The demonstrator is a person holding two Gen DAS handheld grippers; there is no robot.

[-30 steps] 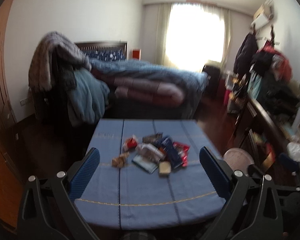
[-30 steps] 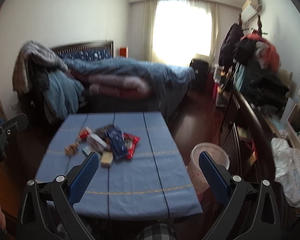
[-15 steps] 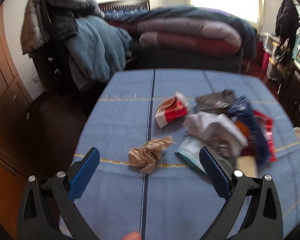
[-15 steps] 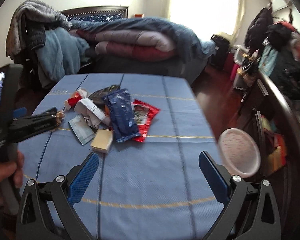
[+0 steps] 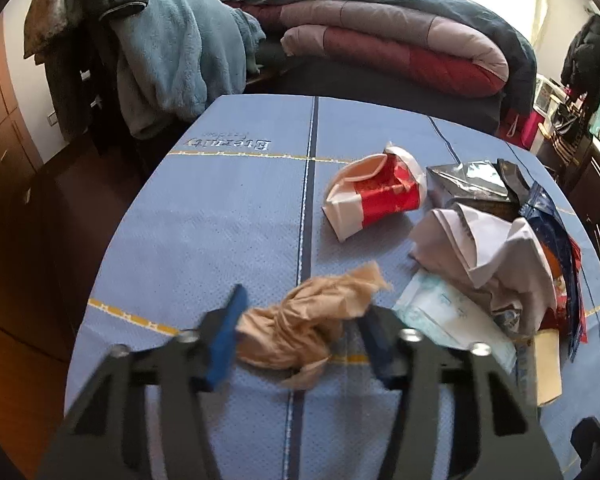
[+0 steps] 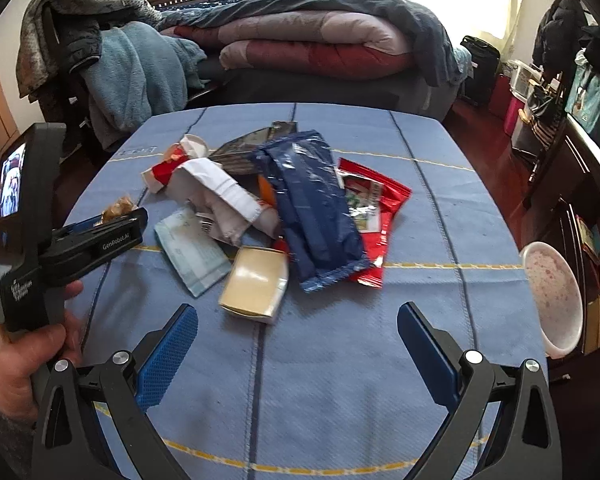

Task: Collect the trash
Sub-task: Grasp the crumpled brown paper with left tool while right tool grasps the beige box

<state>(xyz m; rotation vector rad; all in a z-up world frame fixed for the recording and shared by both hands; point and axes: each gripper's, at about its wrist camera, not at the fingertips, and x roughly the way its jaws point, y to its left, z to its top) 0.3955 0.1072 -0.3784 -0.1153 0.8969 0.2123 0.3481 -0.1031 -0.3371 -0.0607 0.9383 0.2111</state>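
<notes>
- Crumpled brown paper (image 5: 312, 316) near the table's (image 5: 228, 216) left edge: your left gripper (image 5: 300, 344) just closed, pads touching it.
- Right gripper (image 6: 296, 344) wide open, empty.

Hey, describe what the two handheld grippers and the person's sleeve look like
Both the left gripper and right gripper have black angular frames, silver bolts and blue textured finger pads. The left one's body carries white lettering and a small screen. The sleeve is grey knit.

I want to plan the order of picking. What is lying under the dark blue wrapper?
The dark blue wrapper lies on a red snack packet, an orange item and a corner of the beige box. Anything beneath its middle is covered.
</notes>
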